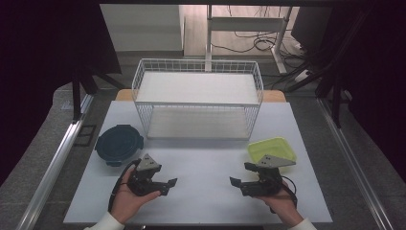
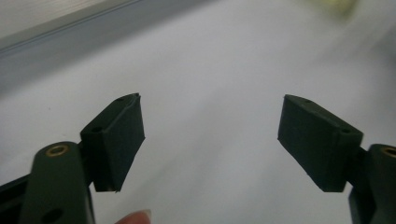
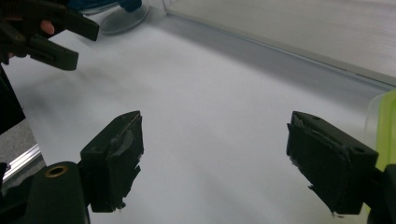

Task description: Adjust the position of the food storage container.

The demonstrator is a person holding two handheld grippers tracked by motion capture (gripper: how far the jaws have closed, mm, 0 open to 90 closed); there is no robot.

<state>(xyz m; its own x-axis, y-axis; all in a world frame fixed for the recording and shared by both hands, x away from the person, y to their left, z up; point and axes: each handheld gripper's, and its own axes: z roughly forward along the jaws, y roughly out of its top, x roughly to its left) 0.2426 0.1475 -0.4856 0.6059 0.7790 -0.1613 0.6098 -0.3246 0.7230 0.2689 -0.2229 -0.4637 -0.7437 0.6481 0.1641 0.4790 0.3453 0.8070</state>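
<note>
Both sets of jaws stood spread wide, grasping nothing. The left gripper (image 1: 165, 184) hovered near the dark blue lidded container (image 1: 119, 143); the right gripper (image 1: 238, 184) hovered beside the yellow-green container (image 1: 272, 149) on the counter (image 1: 201, 167).

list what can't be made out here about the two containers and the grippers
- Blue container: high view, its lid hides any contents; right gripper view, cut by the top edge.
- Green container: left gripper view, a blur at the top edge; right gripper view, cut by the right edge.
- Left gripper and right gripper: open and empty, but high view can't tell whether they touch the table.
</note>
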